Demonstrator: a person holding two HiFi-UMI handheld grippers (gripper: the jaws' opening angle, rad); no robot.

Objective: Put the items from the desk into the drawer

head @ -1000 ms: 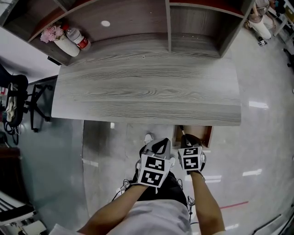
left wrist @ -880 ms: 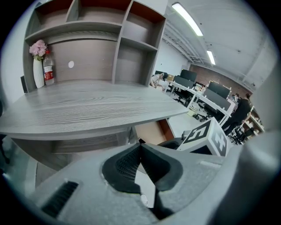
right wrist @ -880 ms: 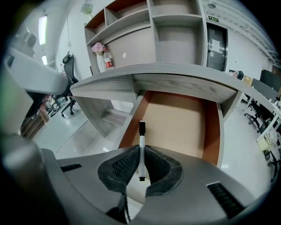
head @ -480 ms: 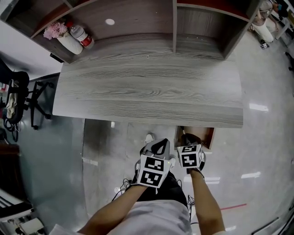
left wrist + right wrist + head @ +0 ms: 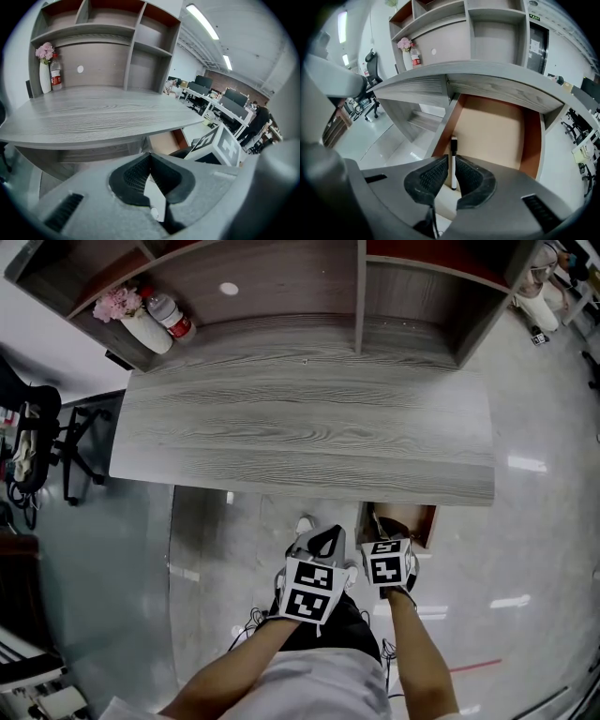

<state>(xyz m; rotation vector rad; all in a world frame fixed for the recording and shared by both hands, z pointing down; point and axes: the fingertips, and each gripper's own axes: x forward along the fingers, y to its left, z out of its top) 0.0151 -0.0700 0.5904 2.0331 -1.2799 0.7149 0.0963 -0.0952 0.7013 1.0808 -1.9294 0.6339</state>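
Marker pen [image 5: 453,159] lies on the floor of the open drawer [image 5: 497,126], along its left wall, under the bare counter [image 5: 300,427]. Right claw [image 5: 450,165] released, pen showing through the gap; left claw [image 5: 150,161] clenched on nothing. Stowing looks done; the next move is likely a square push on the drawer front.

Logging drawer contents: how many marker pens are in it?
1. A white marker pen with a black cap lies along the left wall of the open wooden drawer, beyond the right tongs. The drawer's near end is hidden behind them, so more may lie there.
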